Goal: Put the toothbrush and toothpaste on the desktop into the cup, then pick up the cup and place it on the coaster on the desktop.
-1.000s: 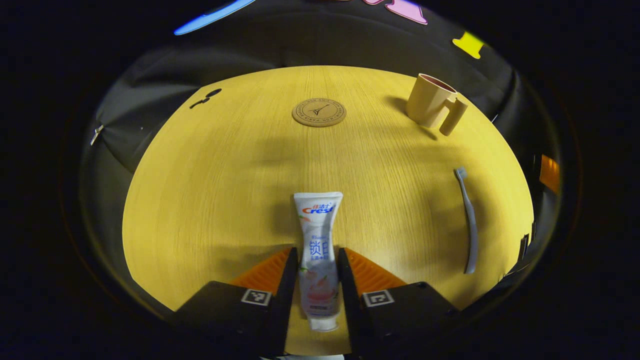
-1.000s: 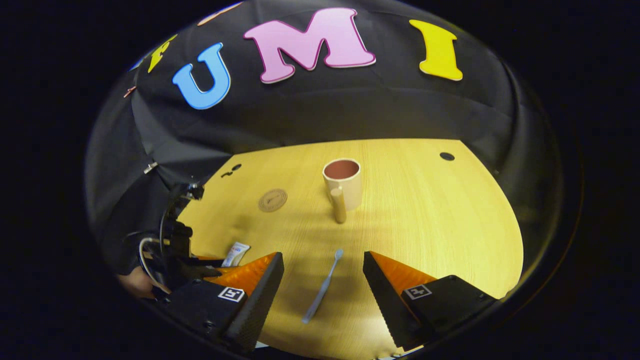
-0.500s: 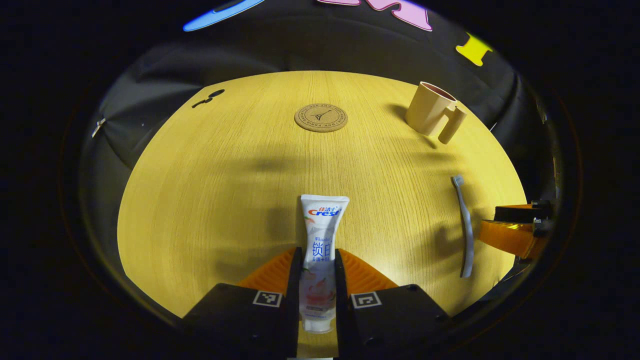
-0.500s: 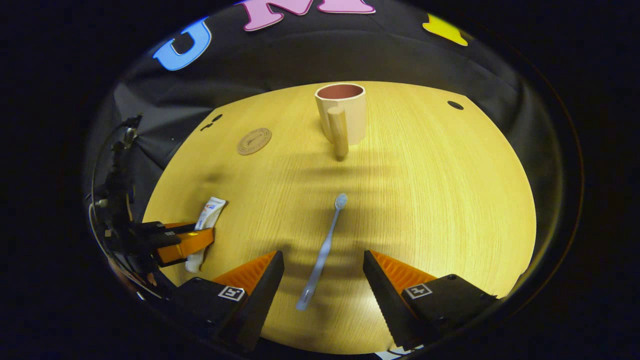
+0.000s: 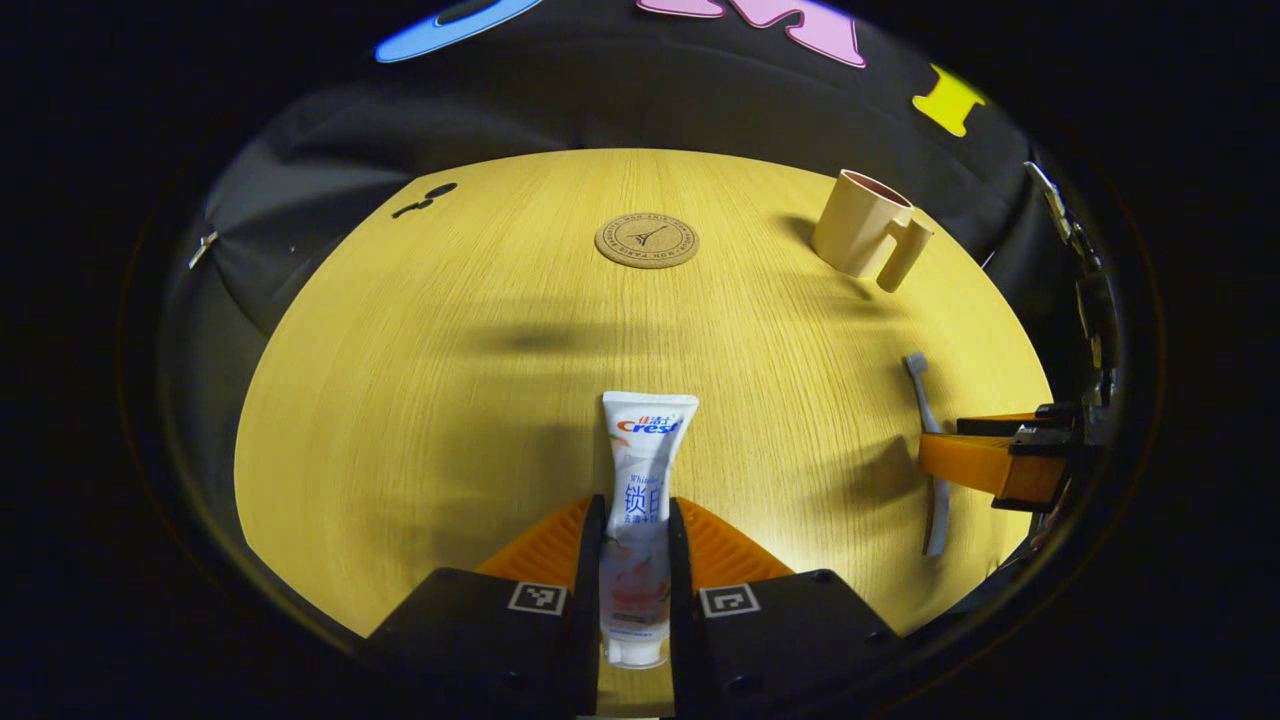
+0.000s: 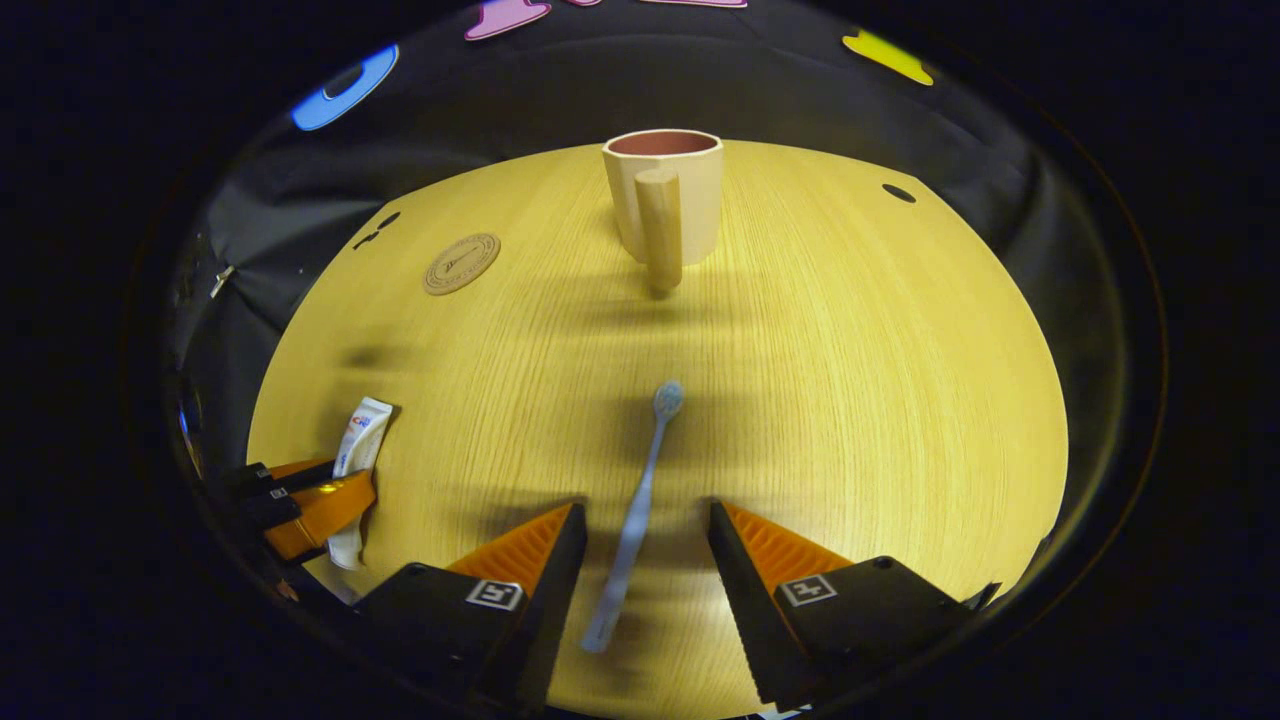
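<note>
Your left gripper (image 5: 635,530) has its two fingers pressed against the sides of the toothpaste (image 5: 640,500), closed on the lower half of the tube near the desk's near edge; the cap end points back toward you and the flat crimped end points toward the middle of the desk (image 5: 450,350). Whether the tube is lifted or lying flat on the wood is hard to judge from the left gripper view. In the right gripper view that same gripper (image 6: 310,500) sits at the desk's left edge with the toothpaste (image 6: 358,440) between its fingers. Your right gripper (image 6: 640,540) is held wide open, one finger on each side of the toothbrush (image 6: 635,515), neither touching it; the brush lies flat on the desk, its handle end toward the near edge and its bristle head pointing toward the cup (image 6: 665,205). The cup stands upright near the far edge, its handle facing your right gripper and its mouth open upward. The coaster (image 6: 461,263) lies flat toward the far left corner, well apart from the cup. In the left gripper view the coaster (image 5: 647,241) is near the far edge, the cup (image 5: 872,240) is toward the far right, and the toothbrush (image 5: 925,400) lies along the right edge with your right gripper (image 5: 985,465) over it.
</note>
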### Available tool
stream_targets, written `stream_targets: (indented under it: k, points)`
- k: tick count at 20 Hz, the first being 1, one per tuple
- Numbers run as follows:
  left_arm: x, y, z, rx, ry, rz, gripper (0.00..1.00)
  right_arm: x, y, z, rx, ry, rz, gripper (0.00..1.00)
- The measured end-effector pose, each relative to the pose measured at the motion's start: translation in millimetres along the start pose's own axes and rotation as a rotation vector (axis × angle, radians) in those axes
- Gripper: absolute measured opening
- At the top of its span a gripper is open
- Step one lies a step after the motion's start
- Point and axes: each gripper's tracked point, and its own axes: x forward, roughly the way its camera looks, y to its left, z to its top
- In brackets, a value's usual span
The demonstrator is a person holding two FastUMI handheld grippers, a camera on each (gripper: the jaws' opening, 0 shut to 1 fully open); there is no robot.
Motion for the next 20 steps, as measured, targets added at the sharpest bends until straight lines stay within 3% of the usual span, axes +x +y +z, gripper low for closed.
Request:
stream_targets:
  k: [2, 4, 5, 7, 9, 13, 17, 18, 19, 20]
  points:
    - [1, 0, -1, -0.003, -0.006, 0.006, 0.34, 3, -2, -2, -0.016, 0.006, -0.03, 0.7]
    - [1, 0, -1, 0.003, -0.006, 0.016, 0.34, 3, -6, -4, -0.045, -0.003, -0.057, 0.49]
    - [1, 0, -1, 0.007, -0.008, 0.019, 0.34, 8, -8, -4, -0.046, -0.008, -0.062, 0.25]
    - [1, 0, 0, 0.012, -0.011, 0.021, 0.35, 5, -6, -3, -0.029, 0.001, -0.042, 0.22]
    - [1, 0, -1, 0.012, -0.008, 0.023, 0.34, 6, -1, -2, -0.011, 0.012, 0.005, 0.09]
    - [2, 0, 0, 0.007, -0.018, 0.03, 0.34, 4, 2, -1, -0.017, 0.013, 0.082, 0.06]
    - [0, -2, 2, -0.032, -0.028, 0.009, 0.34, -1, -9, -3, 0.004, 0.004, 0.1, 0.06]
    - [-1, -5, 0, -0.05, -0.02, -0.008, 0.29, -5, -12, 0, -0.001, -0.01, 0.106, 0.06]
    - [-6, -6, -1, -0.069, -0.018, -0.021, 0.38, -8, -14, 4, -0.005, -0.027, 0.117, 0.06]
    - [-12, -7, 1, -0.087, -0.029, -0.026, 0.33, -12, -18, 7, -0.012, -0.043, 0.122, 0.06]
